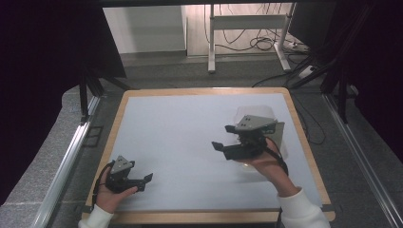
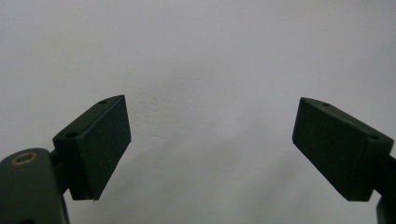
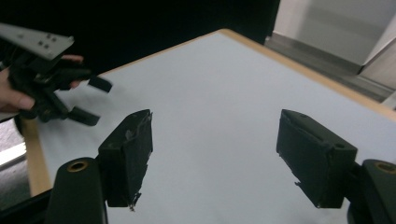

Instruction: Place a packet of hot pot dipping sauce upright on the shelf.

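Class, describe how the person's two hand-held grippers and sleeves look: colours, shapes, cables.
Both the left gripper and right gripper are black, with two flat rectangular jaw pads, a grey three-cornered plate on top and a black cable trailing back. The sleeves are white.

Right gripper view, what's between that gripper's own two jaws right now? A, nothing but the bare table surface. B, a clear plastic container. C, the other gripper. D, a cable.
A: the right gripper stands open, with bare pale table showing through the gap; the left gripper sits farther off, at the view's left.

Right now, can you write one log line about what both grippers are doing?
left gripper: open, nothing between jaws, near table's front-left | right gripper: open, nothing between jaws, above right side | pale grey wood-edged table
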Tool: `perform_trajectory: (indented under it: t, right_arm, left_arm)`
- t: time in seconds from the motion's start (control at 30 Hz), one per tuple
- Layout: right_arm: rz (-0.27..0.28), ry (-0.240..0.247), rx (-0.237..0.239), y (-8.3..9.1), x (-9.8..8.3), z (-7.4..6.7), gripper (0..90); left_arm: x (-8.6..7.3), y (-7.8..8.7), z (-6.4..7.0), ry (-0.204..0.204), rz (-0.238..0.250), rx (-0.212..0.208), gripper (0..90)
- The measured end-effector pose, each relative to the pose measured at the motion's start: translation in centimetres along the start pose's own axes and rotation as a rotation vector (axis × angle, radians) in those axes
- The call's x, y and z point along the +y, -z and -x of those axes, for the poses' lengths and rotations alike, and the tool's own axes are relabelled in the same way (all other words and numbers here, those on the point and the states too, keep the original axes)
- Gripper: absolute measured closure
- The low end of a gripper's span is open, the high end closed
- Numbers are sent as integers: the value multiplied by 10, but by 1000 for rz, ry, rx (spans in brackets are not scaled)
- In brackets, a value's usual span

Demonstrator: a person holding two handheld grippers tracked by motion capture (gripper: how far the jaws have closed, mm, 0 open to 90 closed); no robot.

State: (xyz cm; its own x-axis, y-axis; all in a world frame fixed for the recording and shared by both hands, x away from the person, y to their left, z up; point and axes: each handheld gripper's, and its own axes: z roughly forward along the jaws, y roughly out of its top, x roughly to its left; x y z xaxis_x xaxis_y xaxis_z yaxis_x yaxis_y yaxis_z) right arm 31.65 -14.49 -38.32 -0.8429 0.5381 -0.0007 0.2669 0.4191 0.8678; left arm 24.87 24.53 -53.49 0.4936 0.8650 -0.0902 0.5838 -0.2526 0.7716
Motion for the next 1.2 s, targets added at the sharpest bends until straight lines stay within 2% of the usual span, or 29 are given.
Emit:
perform_trajectory:
  t: [0.1, 0.23, 0.43, 0.5, 0.6, 0.7, 0.97, 1.2]
  right_arm:
    - [-7, -54, 61, -11, -12, -14, 267]
    - [-57, -65, 86, -27, -34, -31, 267]
    - [-156, -49, 77, -51, -75, -48, 267]
    - [-162, -37, 51, -58, -88, -52, 276]
    - [-192, -47, 54, -68, -98, -54, 275]
    - [-217, -38, 51, -74, -102, -54, 272]
    - [-183, -58, 25, -67, -98, -49, 272]
    - [-215, -40, 19, -73, -101, -51, 262]
  left_arm:
    - [0, 0, 0, 0, 1, 1, 114]
    - [0, -1, 0, -5, 1, 1, 115]
    - [0, -1, 0, -9, -7, 1, 114]
    - [0, -2, 1, -9, -7, 2, 114]
    - [0, -2, 1, -8, -7, 2, 115]
    - [0, -1, 0, -11, -8, 1, 114]
    - [0, -2, 0, -10, -6, -1, 114]
    - [0, -1, 0, -11, -6, 0, 114]
